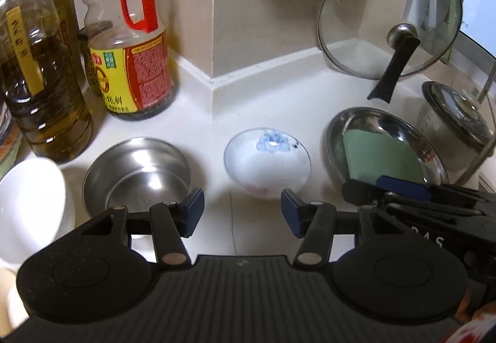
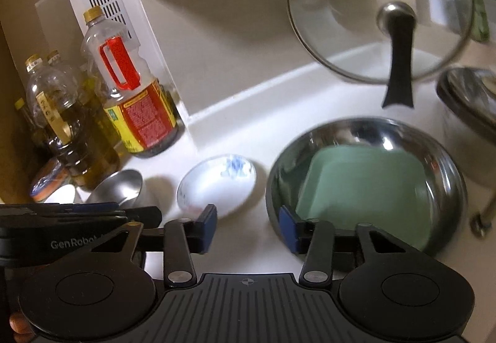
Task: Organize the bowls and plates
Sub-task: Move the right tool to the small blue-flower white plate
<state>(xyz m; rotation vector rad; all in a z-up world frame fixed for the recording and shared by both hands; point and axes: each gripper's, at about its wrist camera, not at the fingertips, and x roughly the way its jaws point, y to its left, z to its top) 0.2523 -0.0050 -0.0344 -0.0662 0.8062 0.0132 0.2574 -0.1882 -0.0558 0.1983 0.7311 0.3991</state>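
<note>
A white porcelain bowl with a blue flower (image 1: 267, 163) sits on the white counter, just ahead of my open, empty left gripper (image 1: 242, 212); it also shows in the right wrist view (image 2: 217, 184). A small steel bowl (image 1: 138, 172) stands to its left, also in the right wrist view (image 2: 119, 186). A steel plate (image 1: 387, 132) holding a green square dish (image 1: 381, 157) lies to the right. My right gripper (image 2: 248, 225) is open and empty, its right finger over the steel plate's (image 2: 372, 138) near rim, beside the green dish (image 2: 365, 184). A white bowl (image 1: 31, 203) is at far left.
Oil and sauce bottles (image 1: 130, 42) stand at the back left against the wall. A glass pan lid (image 1: 390, 14) leans in the back corner. A lidded steel pot (image 1: 455, 126) stands at the right. The right gripper's body (image 1: 418, 197) shows in the left wrist view.
</note>
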